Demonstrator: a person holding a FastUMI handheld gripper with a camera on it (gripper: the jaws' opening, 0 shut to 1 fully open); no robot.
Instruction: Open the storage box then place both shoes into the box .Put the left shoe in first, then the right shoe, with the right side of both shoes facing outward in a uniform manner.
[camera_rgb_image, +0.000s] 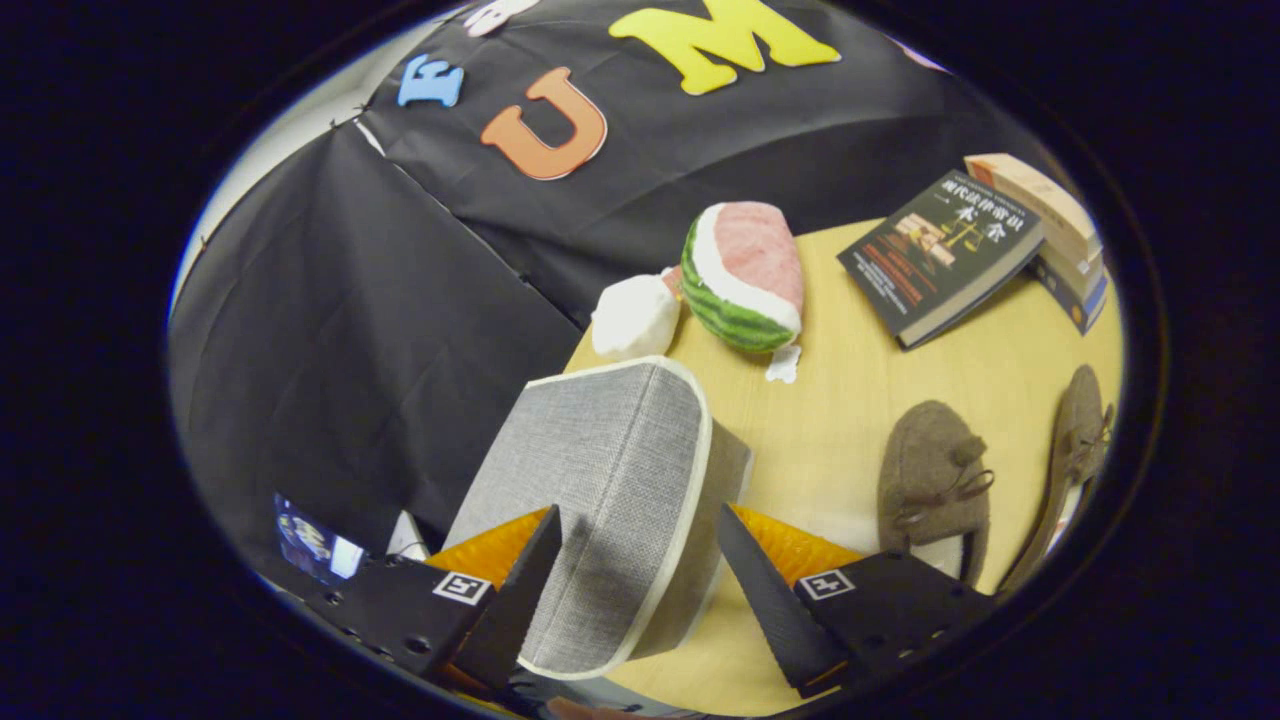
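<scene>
A grey fabric storage box (600, 470) with white trim stands at the near corner of the wooden table (860, 400), its lid on. My gripper (638, 510) is open, and its fingers (520, 590) straddle the near part of the lid, one on each side. I cannot tell whether they touch it. Two brown fuzzy shoes lie on the table to the right of the box. The nearer shoe (935, 480) rests flat with its lace bow showing. The farther shoe (1075, 450) lies on its side beyond the right finger.
A plush watermelon slice (745, 275) and a white plush (635, 315) sit beyond the box. A dark book (940, 255) and a stack of books (1055, 225) lie at the table's far side. Black cloth hangs to the left of the table edge.
</scene>
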